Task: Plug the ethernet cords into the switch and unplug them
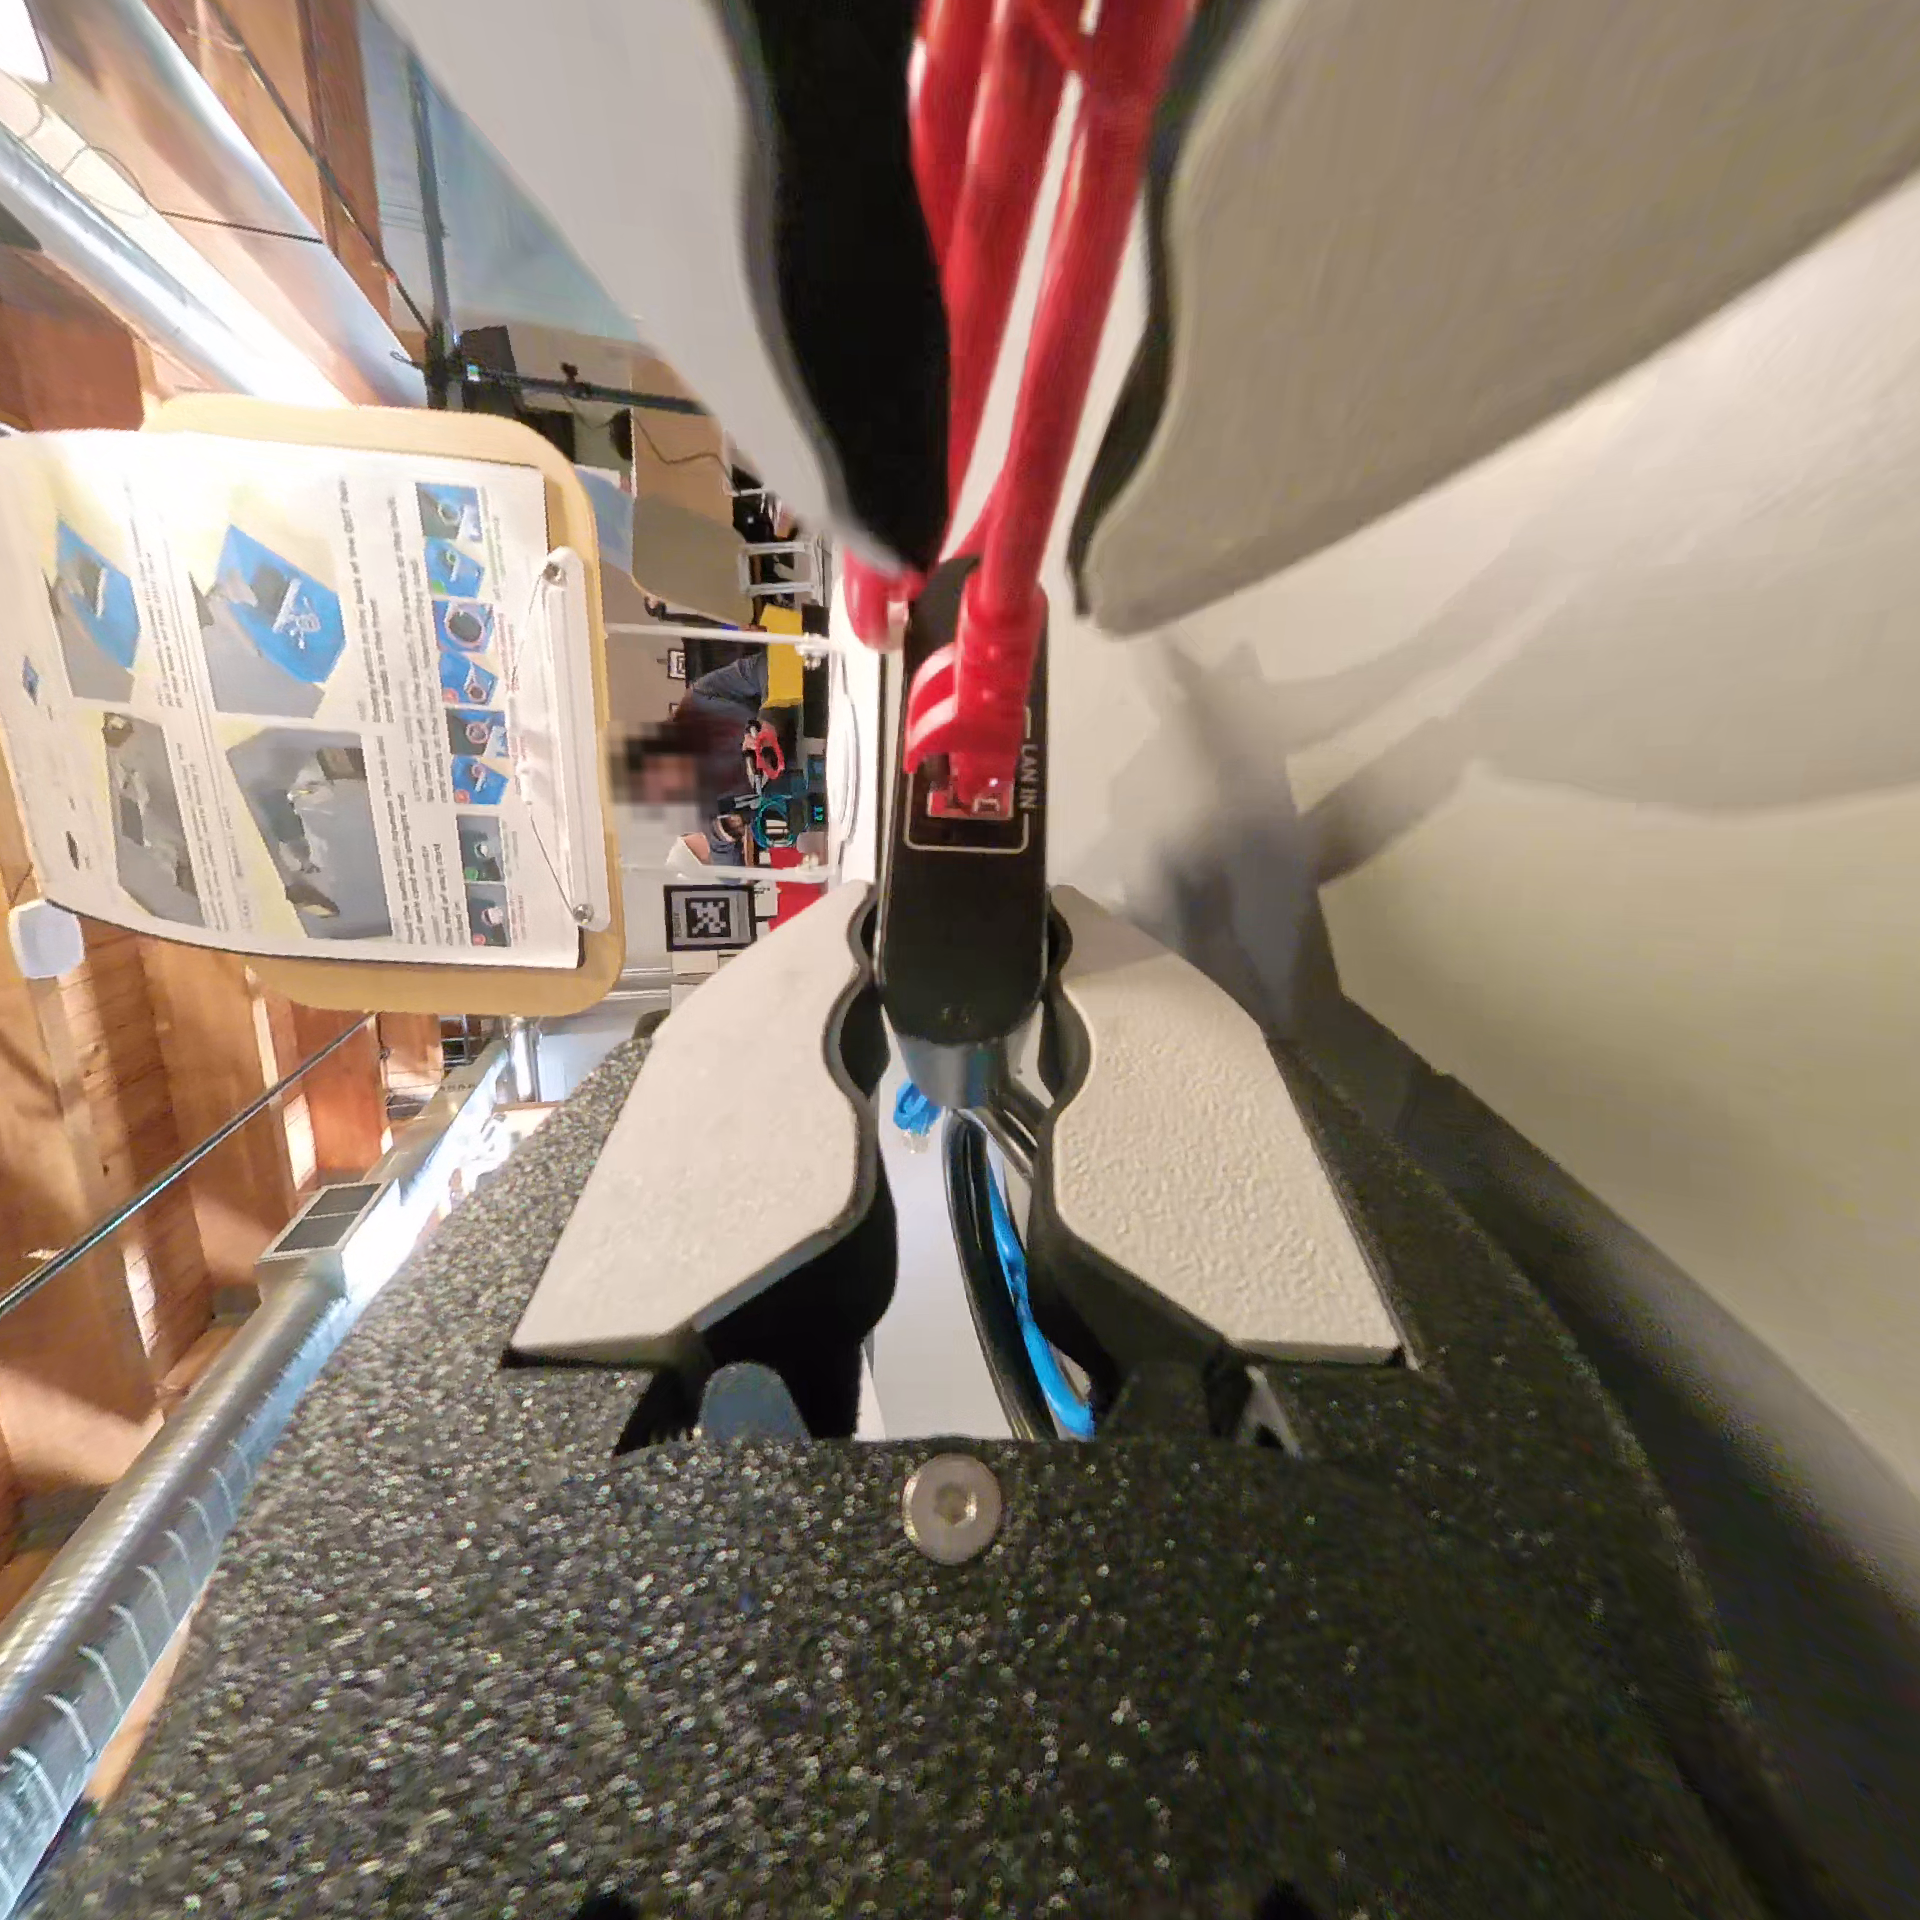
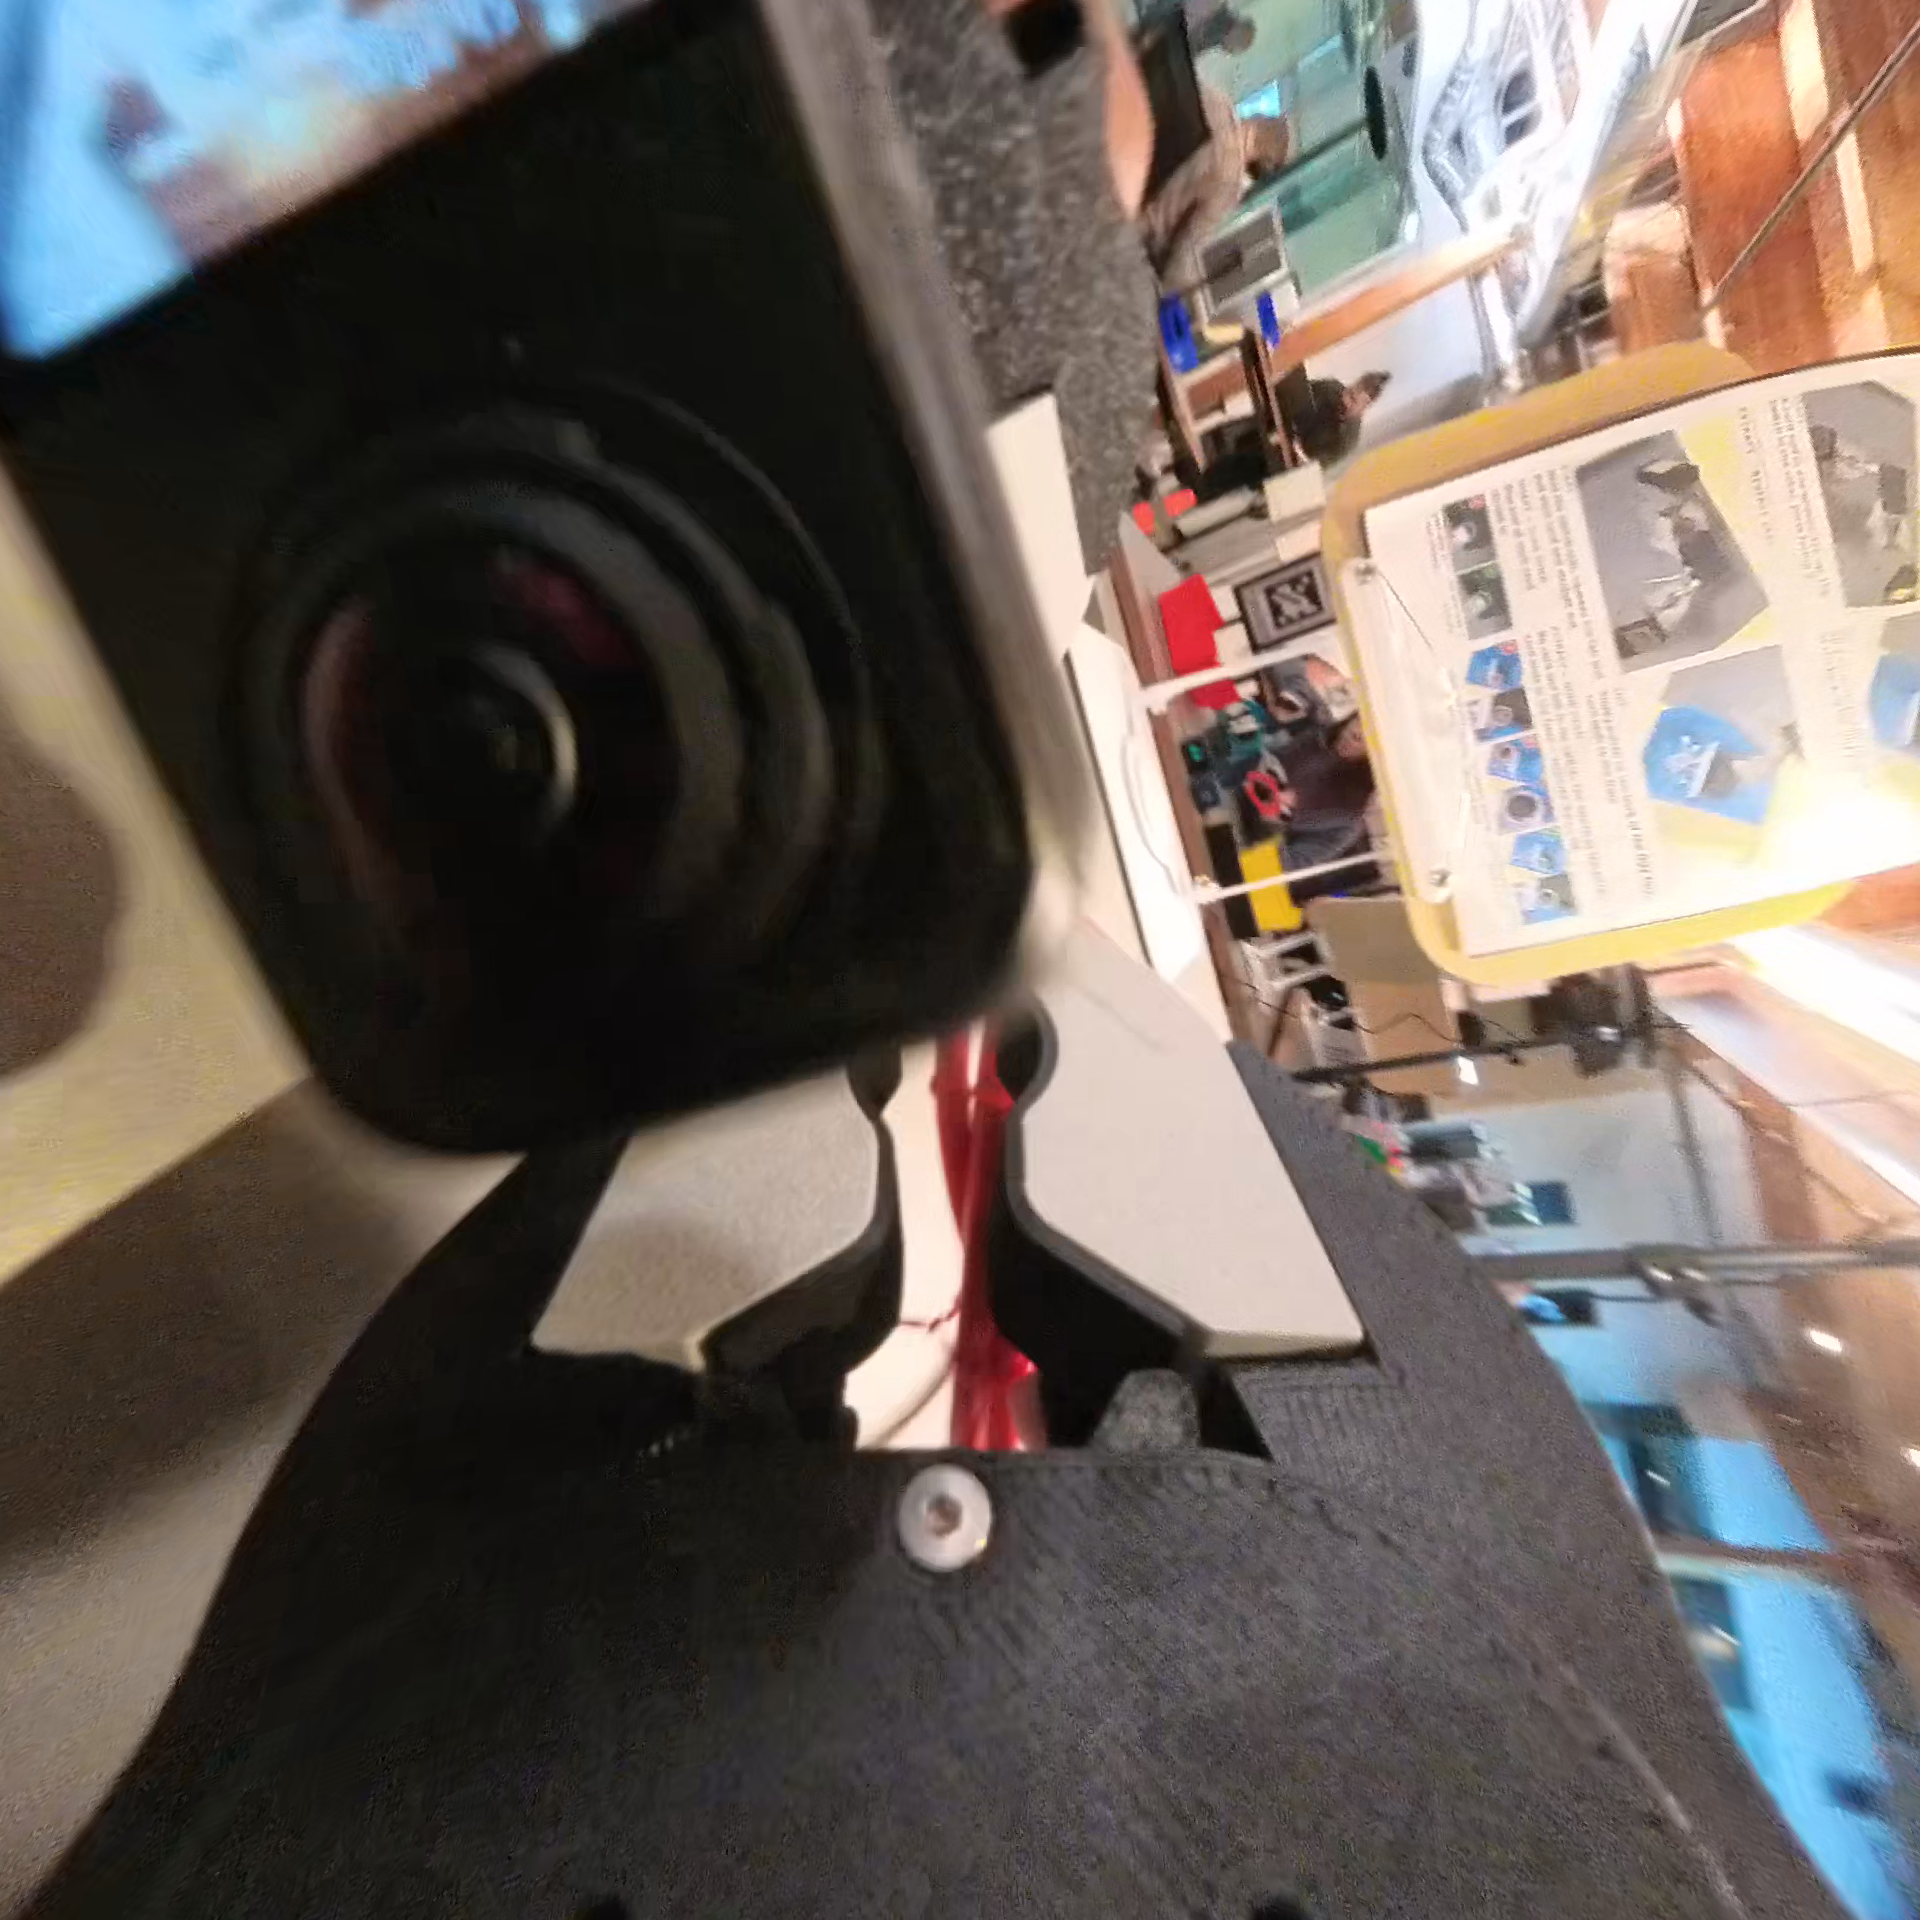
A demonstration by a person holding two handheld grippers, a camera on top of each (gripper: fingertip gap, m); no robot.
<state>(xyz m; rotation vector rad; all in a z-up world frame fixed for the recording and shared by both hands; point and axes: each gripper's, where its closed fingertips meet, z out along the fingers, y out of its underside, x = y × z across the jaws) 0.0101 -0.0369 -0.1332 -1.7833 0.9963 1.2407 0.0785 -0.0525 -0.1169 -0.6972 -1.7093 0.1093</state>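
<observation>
In the left wrist view my left gripper [image 1: 961, 940] is shut on the near end of a slim black switch [image 1: 966, 862]. A red ethernet plug [image 1: 971, 764] sits in the switch's port. Its red cord [image 1: 997, 312] runs up between the grey fingers of my right gripper [image 1: 987, 587], which close around it just behind the plug. In the right wrist view my right gripper [image 2: 951, 1060] has the red cord [image 2: 961, 1195] between its fingers; the tips are hidden behind the left gripper's black camera [image 2: 520, 727]. A blue cable [image 1: 1013, 1278] lies below the switch.
A white surface [image 1: 1558, 935] lies to the right. A wooden board with a printed sheet [image 1: 312, 707] stands at the left, and shows in the right wrist view [image 2: 1621, 665]. A metal rod [image 1: 208, 1455] runs along the lower left. A person [image 1: 727, 686] sits far behind.
</observation>
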